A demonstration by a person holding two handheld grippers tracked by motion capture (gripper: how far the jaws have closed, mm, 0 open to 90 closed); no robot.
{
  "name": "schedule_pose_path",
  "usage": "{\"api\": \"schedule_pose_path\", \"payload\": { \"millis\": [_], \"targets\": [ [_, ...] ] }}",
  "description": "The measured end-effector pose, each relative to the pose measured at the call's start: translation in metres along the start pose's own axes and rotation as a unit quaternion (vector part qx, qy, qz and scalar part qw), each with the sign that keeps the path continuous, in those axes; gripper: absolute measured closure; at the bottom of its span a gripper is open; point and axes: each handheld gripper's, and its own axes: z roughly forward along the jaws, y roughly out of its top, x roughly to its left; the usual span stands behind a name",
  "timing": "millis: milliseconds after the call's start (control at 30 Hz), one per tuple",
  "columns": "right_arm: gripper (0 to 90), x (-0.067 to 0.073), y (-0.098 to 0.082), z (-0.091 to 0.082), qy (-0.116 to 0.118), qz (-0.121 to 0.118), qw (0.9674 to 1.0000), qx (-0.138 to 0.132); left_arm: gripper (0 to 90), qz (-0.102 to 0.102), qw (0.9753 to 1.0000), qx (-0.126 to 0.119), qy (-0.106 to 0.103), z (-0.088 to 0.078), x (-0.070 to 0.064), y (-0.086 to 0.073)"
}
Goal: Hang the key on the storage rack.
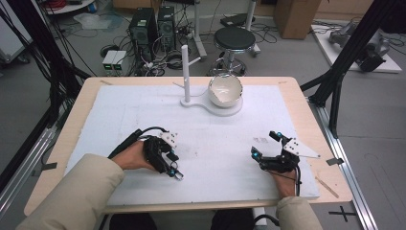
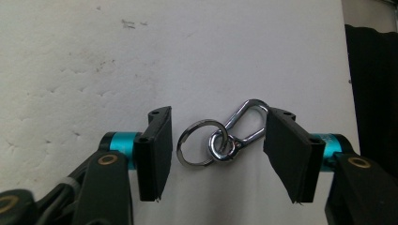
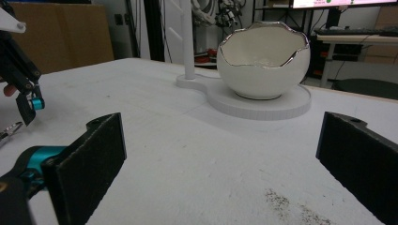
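In the high view the key ring (image 1: 179,175) is tiny and hard to see. It lies flat on the white tabletop (image 1: 215,139) between the spread left tongs (image 2: 218,150) (maybe touching the 3 o'clock one). The right tongs (image 3: 220,164) are spread, holding nothing.

Beyond your desk (image 1: 306,120) lies a grey floor (image 1: 368,143) strewn with cables. You have a black round stool (image 1: 234,39) straight ahead, two computer towers (image 1: 153,26) to its left, and a cardboard box (image 1: 297,17) at far right.
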Motion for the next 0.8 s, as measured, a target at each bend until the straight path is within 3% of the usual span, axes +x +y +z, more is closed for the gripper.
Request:
{"api": "schedule_pose_path", "payload": {
  "millis": [367,800],
  "targets": [
    [0.8,0.0,0.0,0.0,-0.001,0.002,1.0,0.001,60.0,0.009,0.9998,0.003,0.015,-0.008,-0.003,-0.001],
    [0.8,0.0,0.0,0.0,-0.002,0.002,1.0,0.0,70.2,0.02,0.9992,0.014,0.031,-0.013,-0.007,-0.004]
  ]
}}
